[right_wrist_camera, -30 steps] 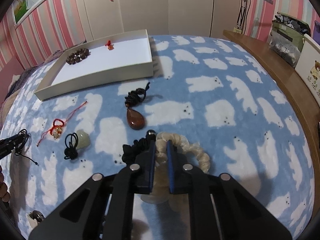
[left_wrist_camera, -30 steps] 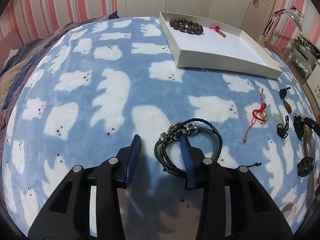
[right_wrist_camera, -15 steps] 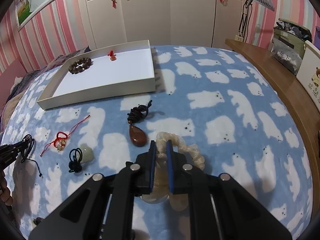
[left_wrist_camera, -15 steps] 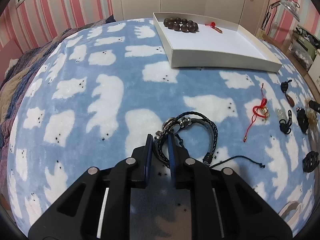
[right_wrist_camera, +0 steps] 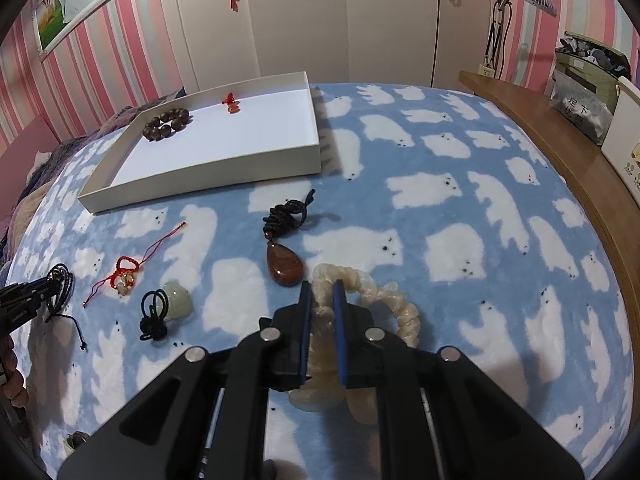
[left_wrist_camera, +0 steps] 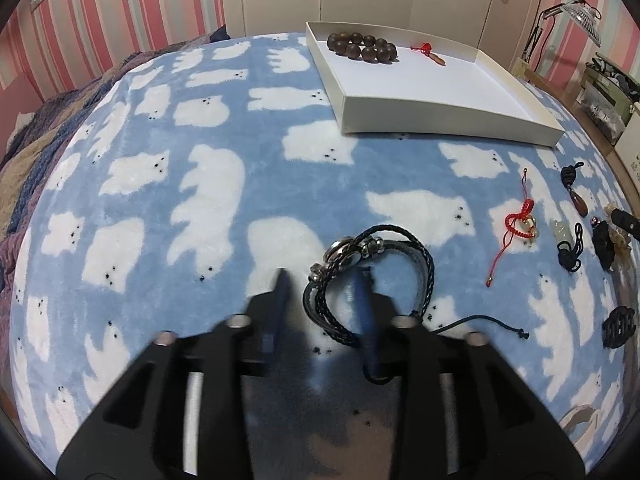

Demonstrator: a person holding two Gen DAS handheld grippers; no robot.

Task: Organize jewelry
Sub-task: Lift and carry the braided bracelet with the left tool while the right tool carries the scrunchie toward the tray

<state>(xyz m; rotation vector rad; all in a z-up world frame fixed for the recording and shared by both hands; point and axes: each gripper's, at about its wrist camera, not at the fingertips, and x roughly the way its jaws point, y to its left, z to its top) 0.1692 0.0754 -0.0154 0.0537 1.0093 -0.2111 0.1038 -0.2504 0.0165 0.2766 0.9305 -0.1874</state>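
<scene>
Left tool jaws opening around black braided bracelet, blanket beneath

On the bed the tray lies toward the far edge, holding a bead bracelet in its far corner

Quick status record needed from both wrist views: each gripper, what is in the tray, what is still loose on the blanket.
left gripper: jaws opening, black braided bracelet between them, pads not pressing it
right gripper: jaws shut on cream bead bracelet
white tray: holds brown bead bracelet and small red-cord charm
loose on blanket: teardrop brown pendant, red knotted cord charm, pale green stone on black cord
</scene>
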